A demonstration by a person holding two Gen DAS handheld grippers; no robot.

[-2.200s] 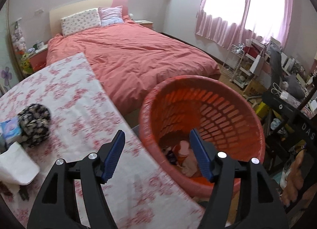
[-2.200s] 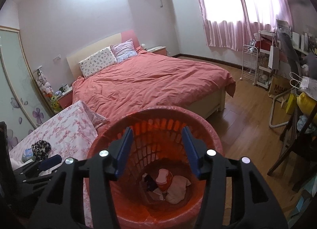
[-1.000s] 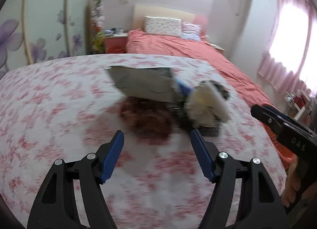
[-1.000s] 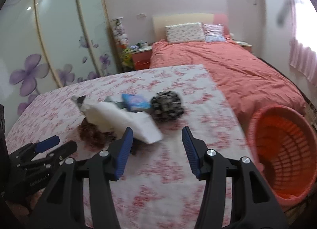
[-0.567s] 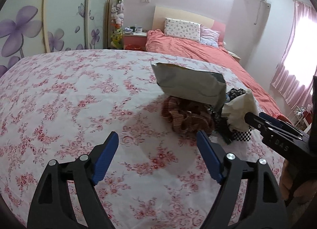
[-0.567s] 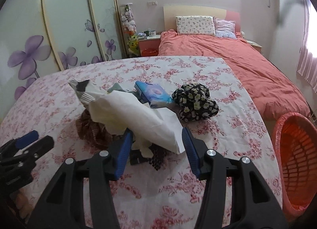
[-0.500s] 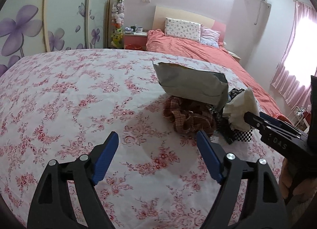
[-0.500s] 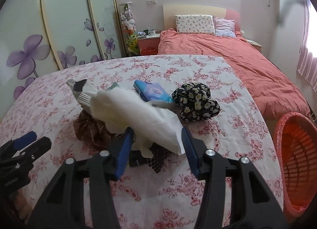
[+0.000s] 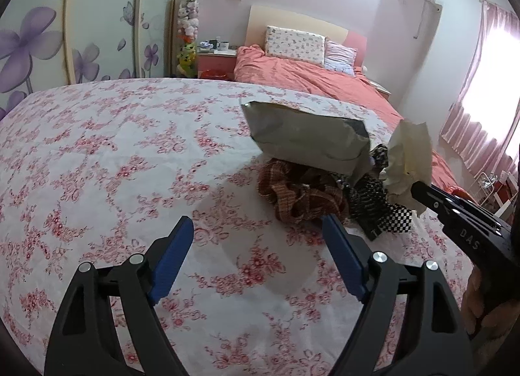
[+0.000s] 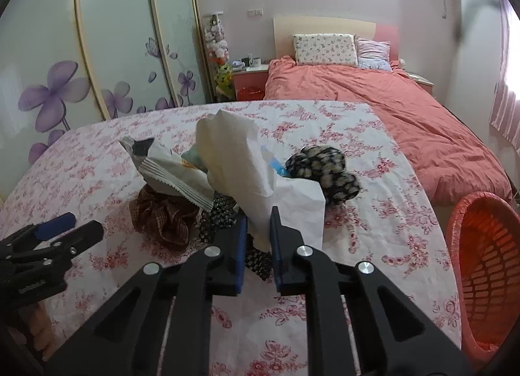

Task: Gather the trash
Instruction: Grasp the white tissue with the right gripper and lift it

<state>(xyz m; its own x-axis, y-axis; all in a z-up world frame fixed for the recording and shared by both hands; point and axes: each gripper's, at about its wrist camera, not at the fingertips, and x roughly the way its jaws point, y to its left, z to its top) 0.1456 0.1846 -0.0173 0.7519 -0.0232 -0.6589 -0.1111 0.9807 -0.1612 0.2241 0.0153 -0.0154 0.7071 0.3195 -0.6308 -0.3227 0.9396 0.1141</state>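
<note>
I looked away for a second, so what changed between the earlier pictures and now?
Both grippers swung from over the orange basket to the table. The right gripper closed on the white paper, lifting it. The left gripper stayed open; the grey bag and plaid cloth stayed put.

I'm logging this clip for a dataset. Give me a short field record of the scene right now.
setting: bedroom, table with floral tablecloth
right tool: shut on white paper
left tool: open, holding nothing, above the tablecloth
pile: silver snack bag, plaid cloth, checkered cloth, floral dark cloth
bin: orange basket, off the table's right edge
</note>
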